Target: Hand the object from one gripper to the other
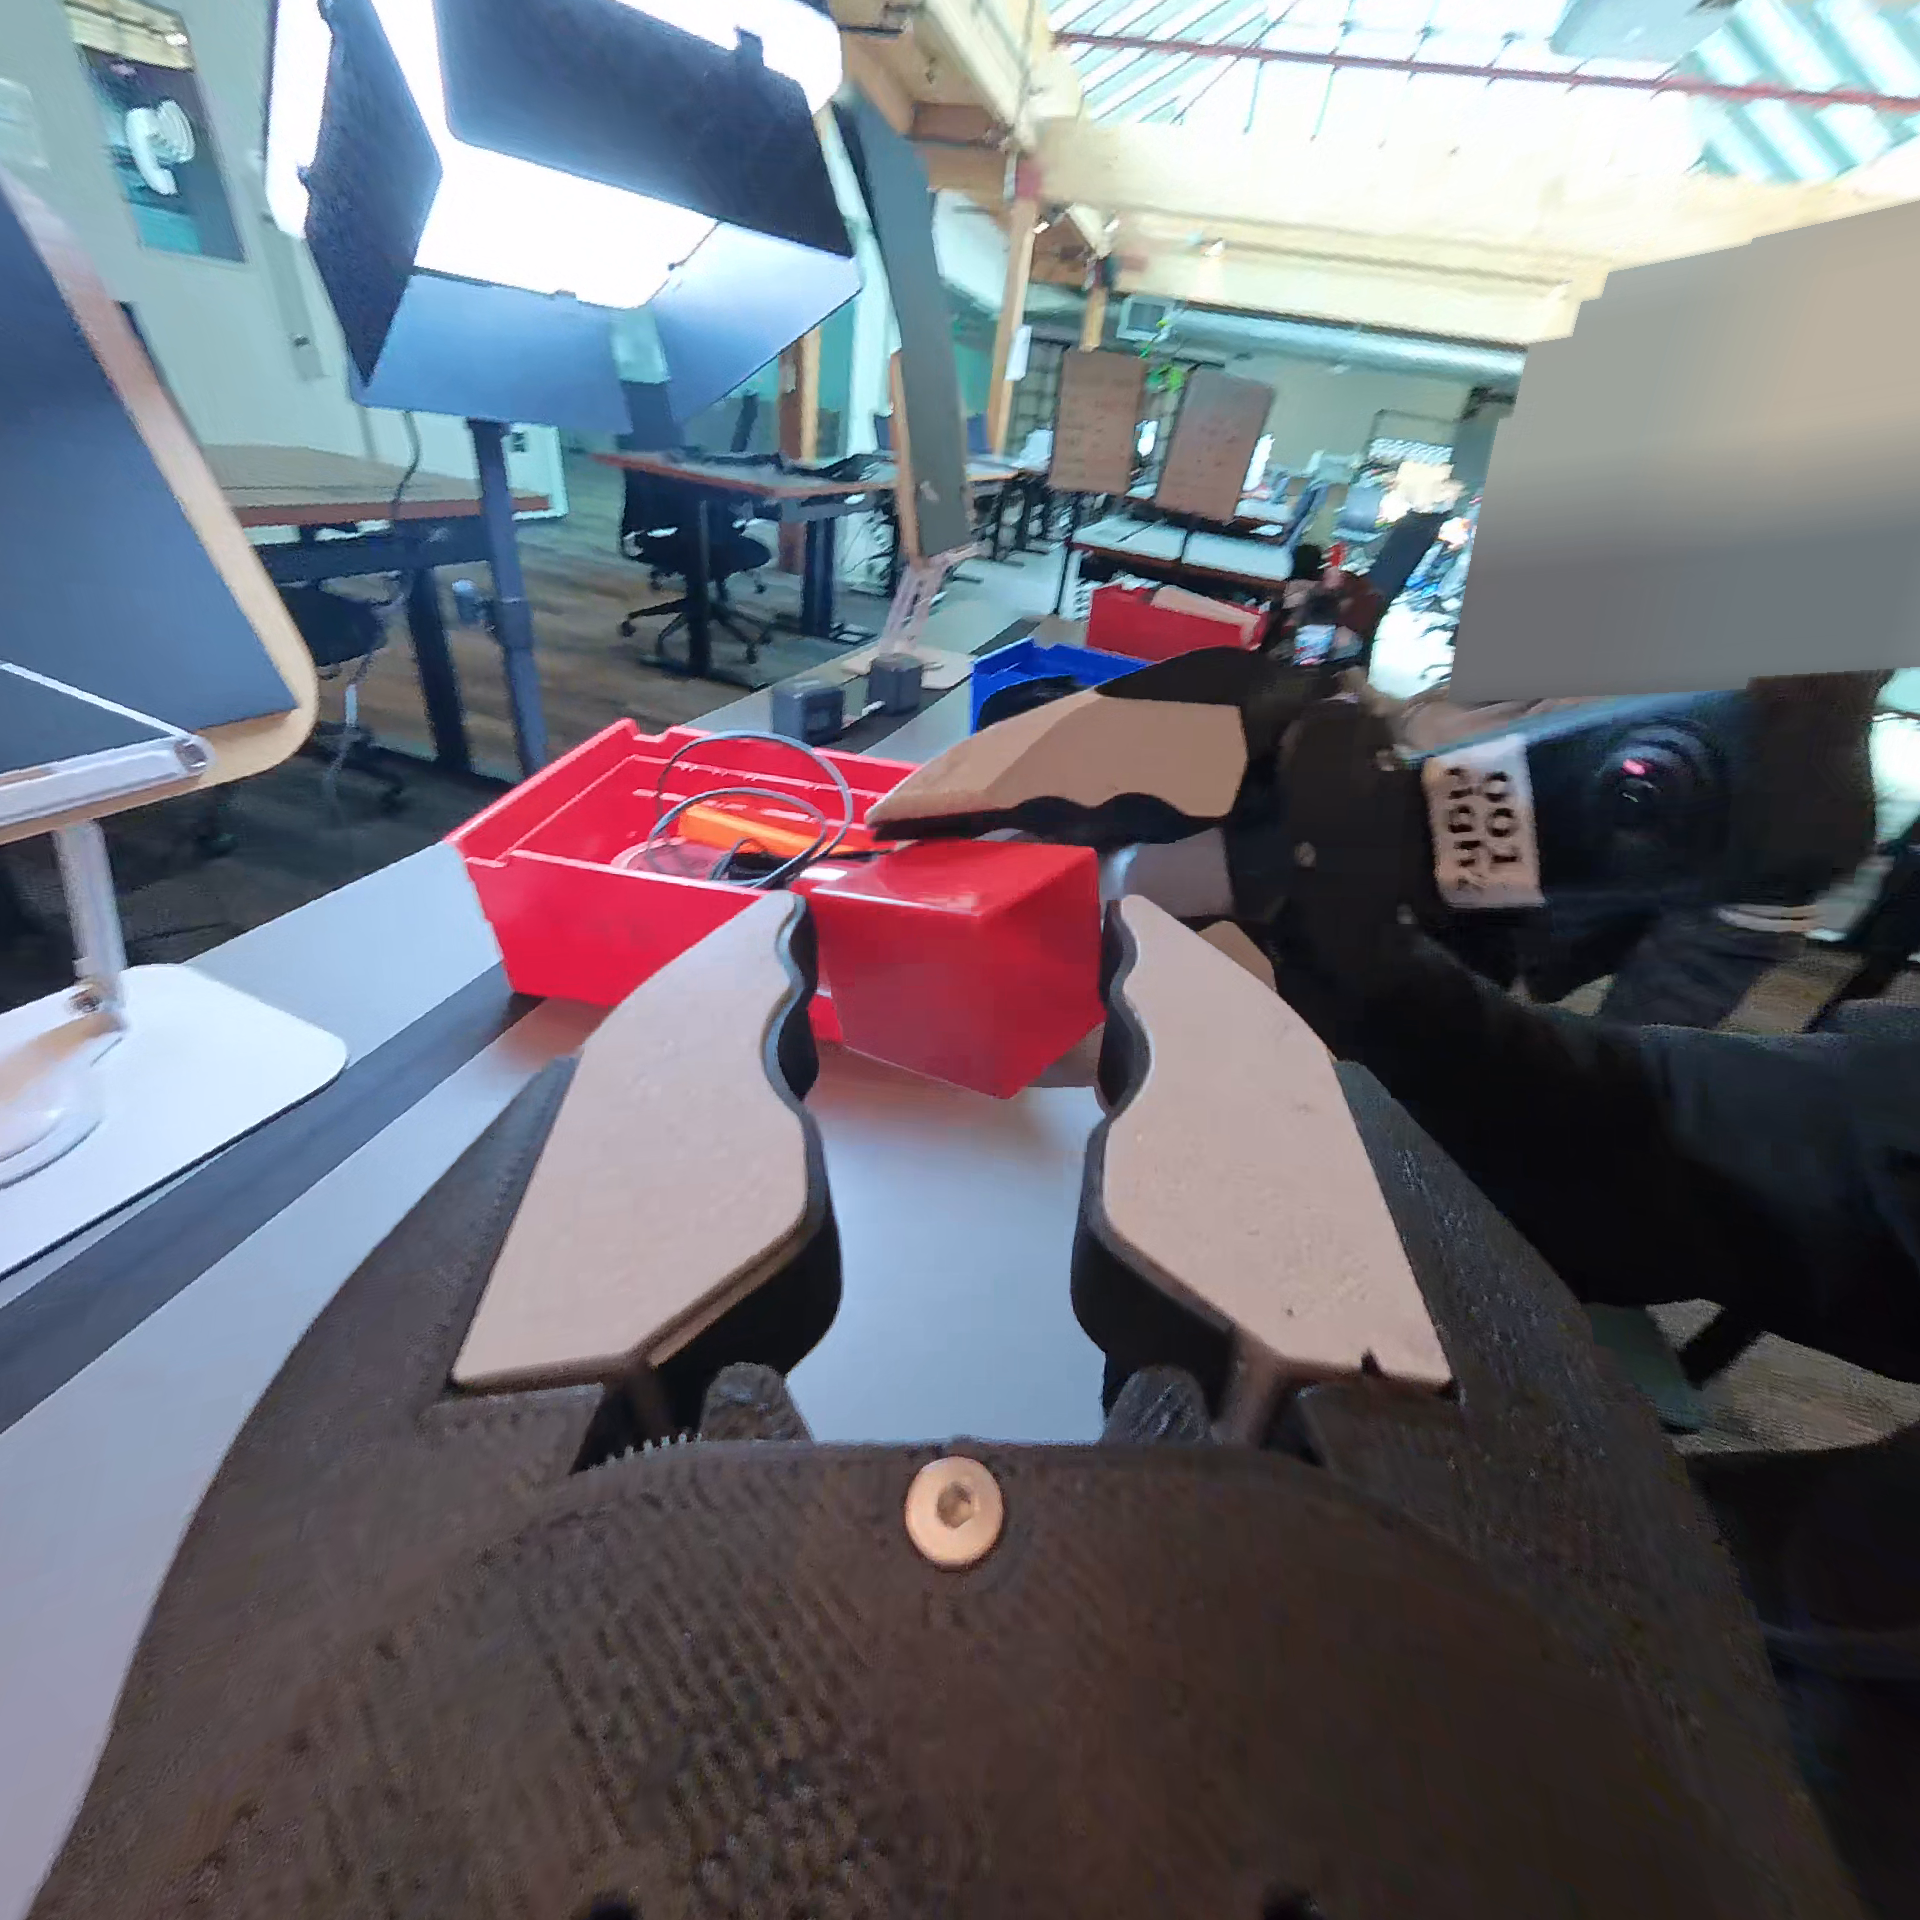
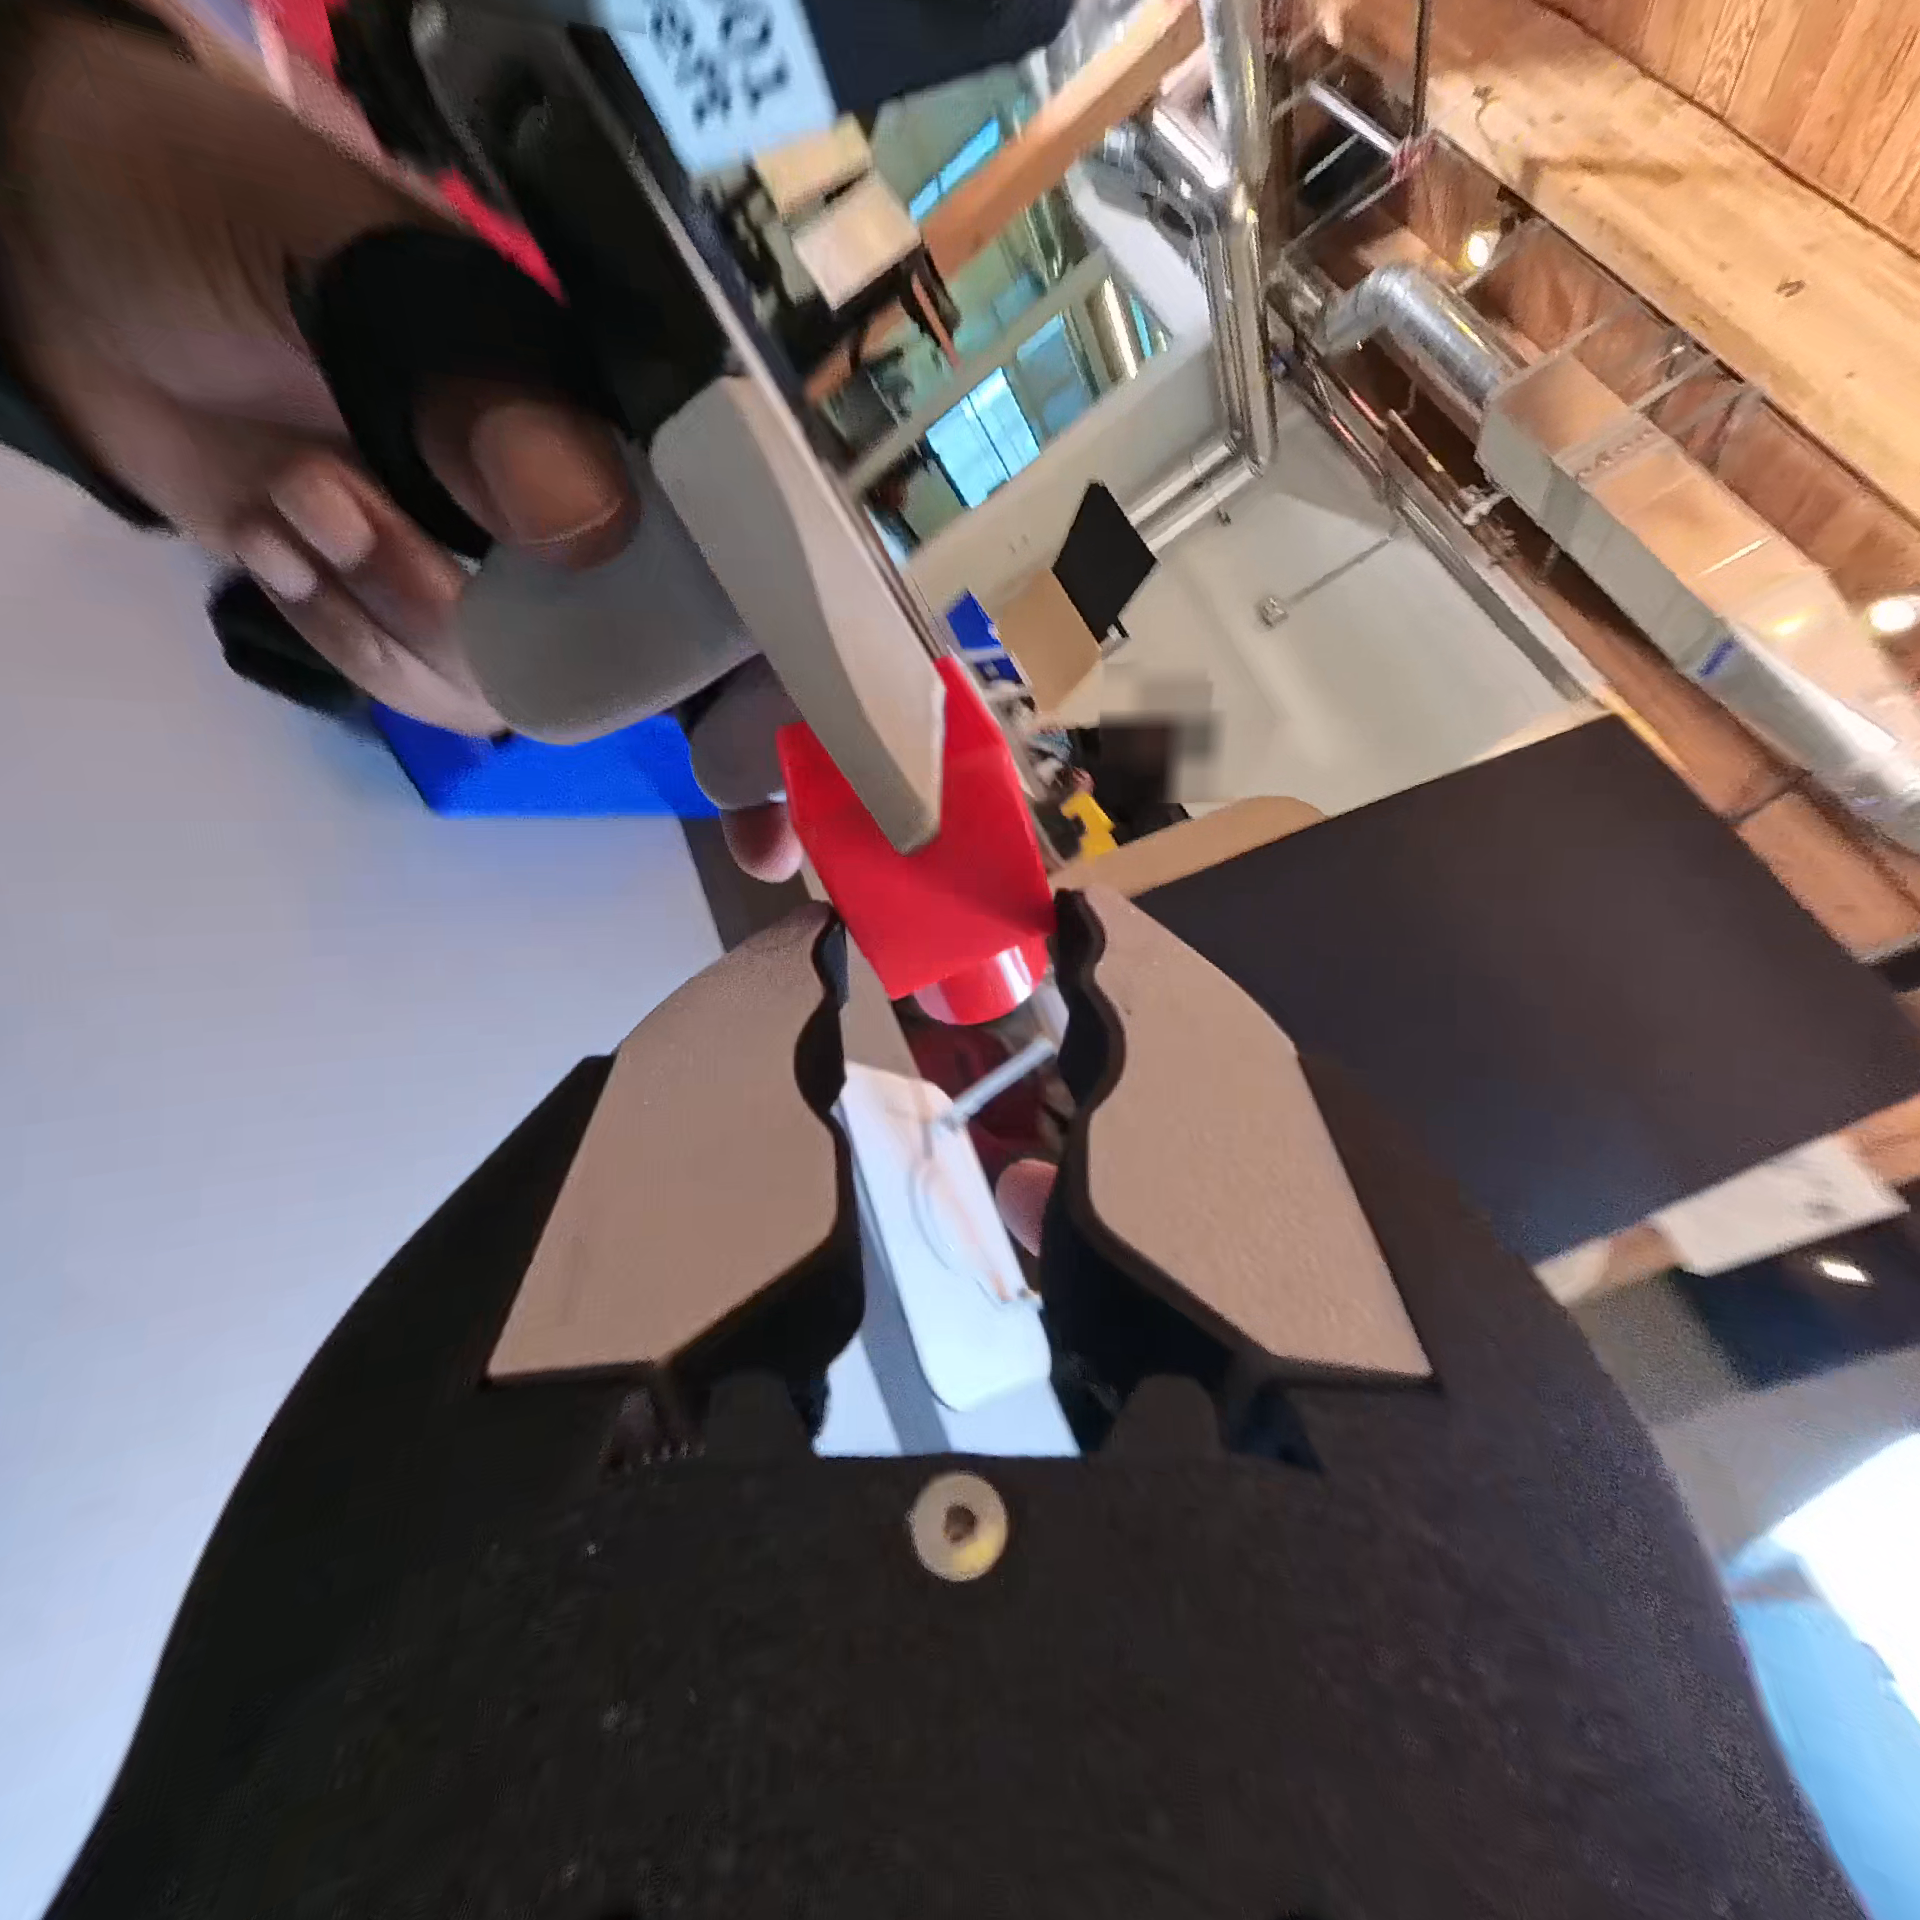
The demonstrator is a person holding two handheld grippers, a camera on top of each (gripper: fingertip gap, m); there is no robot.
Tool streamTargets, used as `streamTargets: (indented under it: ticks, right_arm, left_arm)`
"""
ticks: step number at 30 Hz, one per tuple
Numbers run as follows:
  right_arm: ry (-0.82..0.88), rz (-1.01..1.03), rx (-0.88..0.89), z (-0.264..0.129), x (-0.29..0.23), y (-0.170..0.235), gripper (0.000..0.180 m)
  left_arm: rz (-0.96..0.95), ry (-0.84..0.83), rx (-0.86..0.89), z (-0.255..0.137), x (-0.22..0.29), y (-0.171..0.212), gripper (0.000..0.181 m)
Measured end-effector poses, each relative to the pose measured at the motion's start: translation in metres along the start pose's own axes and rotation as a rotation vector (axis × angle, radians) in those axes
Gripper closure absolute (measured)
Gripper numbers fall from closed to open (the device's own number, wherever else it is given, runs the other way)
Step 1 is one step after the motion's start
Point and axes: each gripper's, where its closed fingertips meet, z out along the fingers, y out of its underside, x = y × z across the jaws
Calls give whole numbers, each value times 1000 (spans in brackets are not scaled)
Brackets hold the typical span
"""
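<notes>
Red block [image 1: 956,977], partly hidden, is pinched by jaws of left gripper [image 1: 956,935] and right gripper [image 2: 945,925].

red block [image 1: 951,966] filling left claw [image 1: 956,935], right claw [image 1: 883,821] crowding above, table [image 1: 935,1247] bare below

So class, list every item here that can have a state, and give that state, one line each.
left gripper: shut on the red object, one finger on each side.
right gripper: shut on the red object too.
red object: held off the table by both grippers.
red bin: open-topped, on the table, an orange item inside.
studio light: switched on.
</notes>
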Motion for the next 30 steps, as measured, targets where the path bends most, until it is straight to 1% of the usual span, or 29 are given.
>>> streamTargets:
  ticks: [2,4,6,9,13,17,21,22,24,26,28,30]
  right_arm:
    - [-33,138,97,-5,4,-7,139]
    - [-89,321,178,-10,10,-10,133]
    - [-184,552,268,-15,13,-13,130]
    - [-355,851,411,-22,12,-21,128]
    - [-572,1108,563,-27,2,-47,128]
    - [-736,1362,604,-21,-6,-56,128]
    - [-784,1518,637,-18,-2,-58,131]
    - [-793,1531,620,-18,-2,-59,131]
    - [-792,1511,584,-17,-4,-60,133]
    - [-751,1488,564,-15,-3,-59,134]
    - [-740,1472,551,-14,-3,-56,134]
    - [-694,1429,518,-12,-3,-51,134]
  left_arm:
    - [-16,70,52,-6,5,-8,129]
    - [-46,144,115,-12,10,-16,129]
    - [-48,220,190,-19,19,-26,129]
    - [38,285,271,-27,32,-34,128]
    - [178,245,286,-26,41,-33,128]
    - [358,128,289,-25,41,-34,128]
    - [579,-9,251,-21,39,-29,128]
    - [642,-58,243,-20,36,-29,128]
    - [715,-103,210,-19,33,-26,129]
    - [747,-126,196,-18,30,-24,129]
    - [727,-119,183,-17,29,-22,129]
    - [694,-118,148,-15,24,-19,130]
